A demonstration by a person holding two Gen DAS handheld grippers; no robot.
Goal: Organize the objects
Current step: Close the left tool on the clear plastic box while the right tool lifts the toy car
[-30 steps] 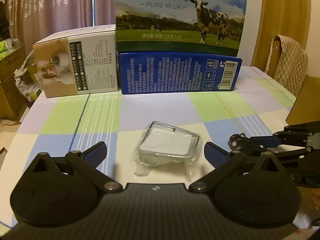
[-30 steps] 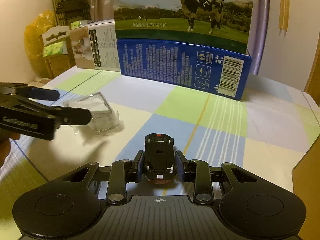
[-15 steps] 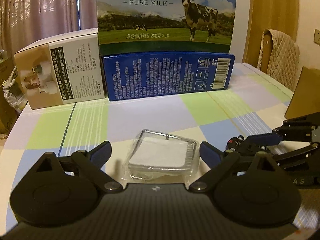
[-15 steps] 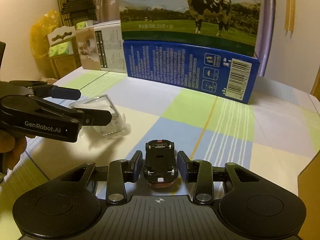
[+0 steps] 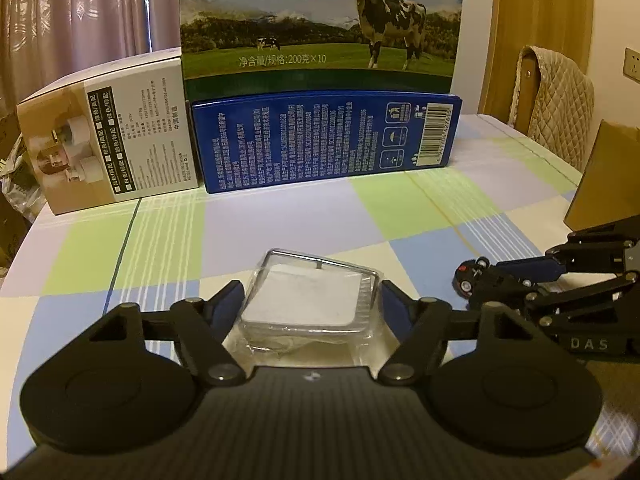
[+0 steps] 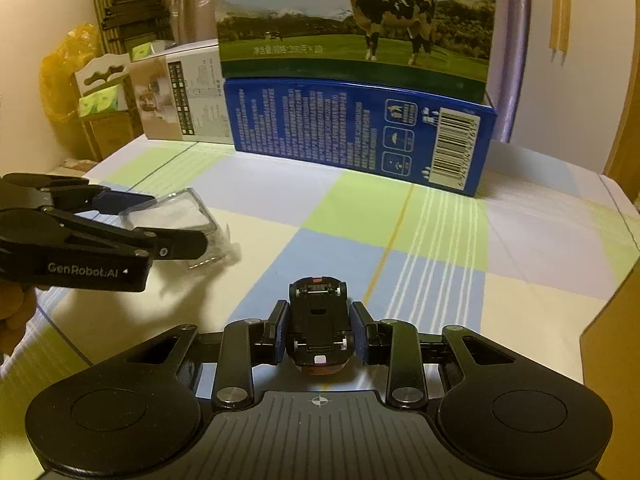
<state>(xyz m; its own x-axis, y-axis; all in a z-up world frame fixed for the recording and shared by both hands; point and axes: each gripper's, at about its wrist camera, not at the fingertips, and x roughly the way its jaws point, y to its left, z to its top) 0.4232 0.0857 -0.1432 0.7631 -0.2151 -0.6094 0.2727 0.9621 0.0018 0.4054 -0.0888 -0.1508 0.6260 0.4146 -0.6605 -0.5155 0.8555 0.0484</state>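
A clear plastic box (image 5: 308, 300) with a white pad inside lies in loose film on the checked tablecloth (image 5: 280, 224). My left gripper (image 5: 311, 296) straddles the box, and its jaws are closing. The blue pads (image 5: 234, 300) stand right at the box's two sides, with a sliver of gap on the left. In the right wrist view the same left gripper (image 6: 176, 222) and box (image 6: 176, 212) show at the left. My right gripper (image 6: 320, 332) is shut on a small black toy car (image 6: 318, 320), chassis side up, just above the cloth. The left wrist view shows the car (image 5: 474, 280) at the right.
At the back of the table stand a tall milk carton case (image 5: 320, 24), a blue box (image 5: 324, 142) in front of it and a white-and-tan box (image 5: 112, 132) to the left. A brown cardboard piece (image 5: 608, 176) sits at the right edge, with a padded chair (image 5: 556, 96) behind.
My left gripper's jaws have narrowed from wide open to the sides of the clear box, which now sits deeper between them. The right gripper and toy car have stayed still.
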